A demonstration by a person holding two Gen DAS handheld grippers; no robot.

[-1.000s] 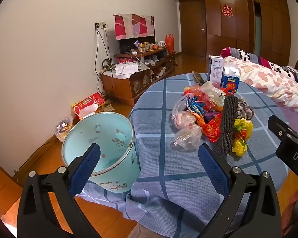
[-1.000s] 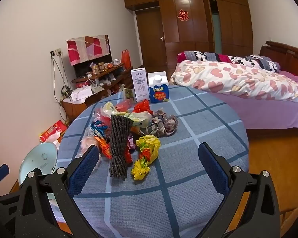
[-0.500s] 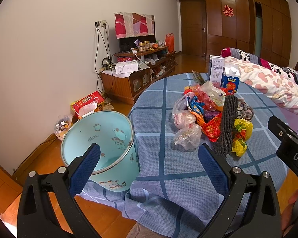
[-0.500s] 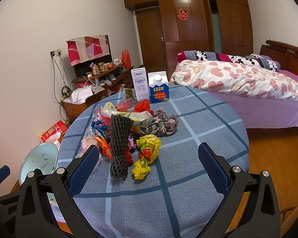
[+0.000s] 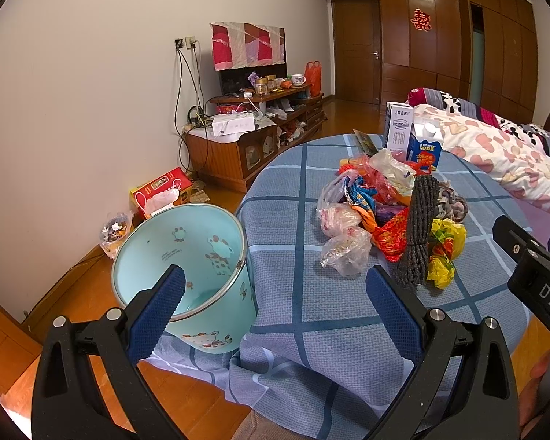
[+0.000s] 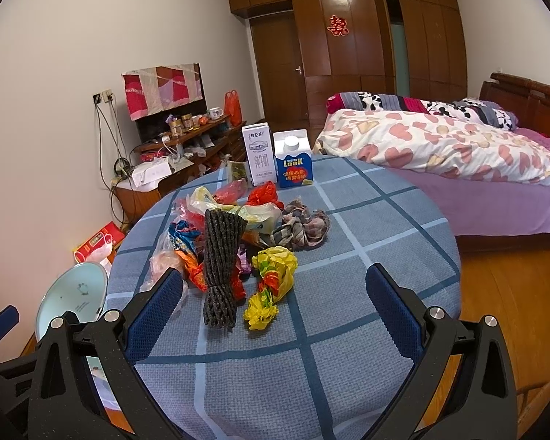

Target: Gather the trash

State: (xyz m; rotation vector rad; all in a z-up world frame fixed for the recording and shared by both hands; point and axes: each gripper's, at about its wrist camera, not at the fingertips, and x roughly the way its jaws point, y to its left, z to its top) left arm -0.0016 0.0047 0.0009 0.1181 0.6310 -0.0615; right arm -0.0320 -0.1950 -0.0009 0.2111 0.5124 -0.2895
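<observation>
A pile of trash lies on the round table (image 6: 348,366) with its blue checked cloth: crumpled plastic bags (image 5: 344,245), a dark knitted bundle (image 6: 221,264), a yellow wrapper (image 6: 271,282) and a plaid rag (image 6: 304,229). Two cartons, one white (image 6: 259,154) and one blue (image 6: 293,165), stand at the far edge. A light blue bin (image 5: 187,275) sits on the floor at the table's left. My left gripper (image 5: 273,300) is open, low at the near left edge between bin and pile. My right gripper (image 6: 275,304) is open, just short of the pile.
A bed (image 6: 458,150) with a heart-print quilt stands to the right. A wooden TV cabinet (image 5: 245,139) with clutter lines the left wall, a red tissue box (image 5: 161,190) and a small bag (image 5: 115,229) on the floor beside it. Wooden wardrobes (image 6: 366,47) fill the back.
The left wrist view has shifted slightly, so the bin sits a little lower and more toward the middle. The right gripper and the pile look unchanged. Both grippers stayed open.
</observation>
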